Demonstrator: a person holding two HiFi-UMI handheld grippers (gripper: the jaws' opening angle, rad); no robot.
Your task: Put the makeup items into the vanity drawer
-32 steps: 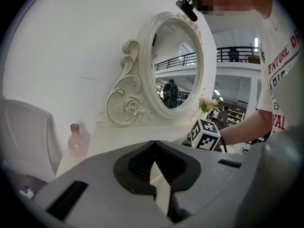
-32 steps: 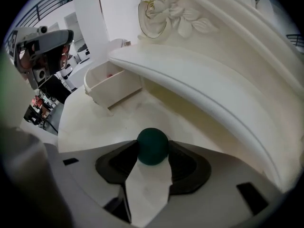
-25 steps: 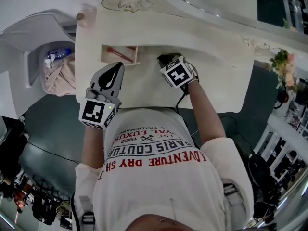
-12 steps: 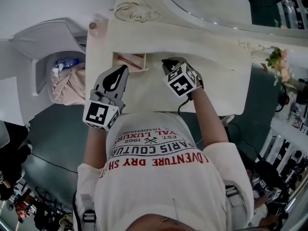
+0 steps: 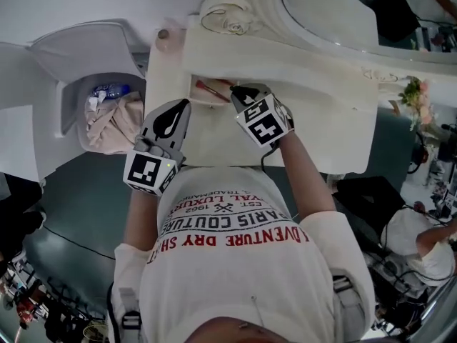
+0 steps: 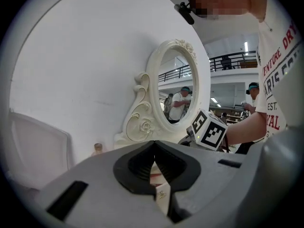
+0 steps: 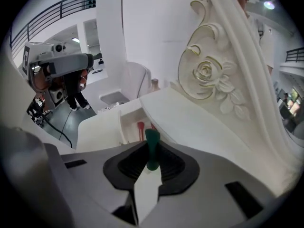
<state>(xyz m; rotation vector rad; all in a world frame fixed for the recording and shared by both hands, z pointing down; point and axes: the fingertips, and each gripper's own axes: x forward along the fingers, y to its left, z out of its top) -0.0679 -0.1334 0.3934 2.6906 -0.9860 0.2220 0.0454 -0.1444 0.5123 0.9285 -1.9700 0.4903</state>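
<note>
Near the vanity drawer (image 5: 211, 91), the right hand-held gripper (image 7: 151, 161), its pinch just loosened, may drop the green stick (image 7: 152, 144) short; the left hand-held gripper (image 6: 153, 164) is pressed together.

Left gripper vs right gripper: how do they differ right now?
1. Left gripper has its jaws together and empty. Right gripper grips a slim green stick, its jaws having just eased open slightly.
2. Left gripper points fairly level, toward the mirror. Right gripper tilts down toward the open drawer.
3. In the head view, right gripper's tip is at the drawer and left gripper sits short of it.
Shared: same build, each with a marker cube.
</note>
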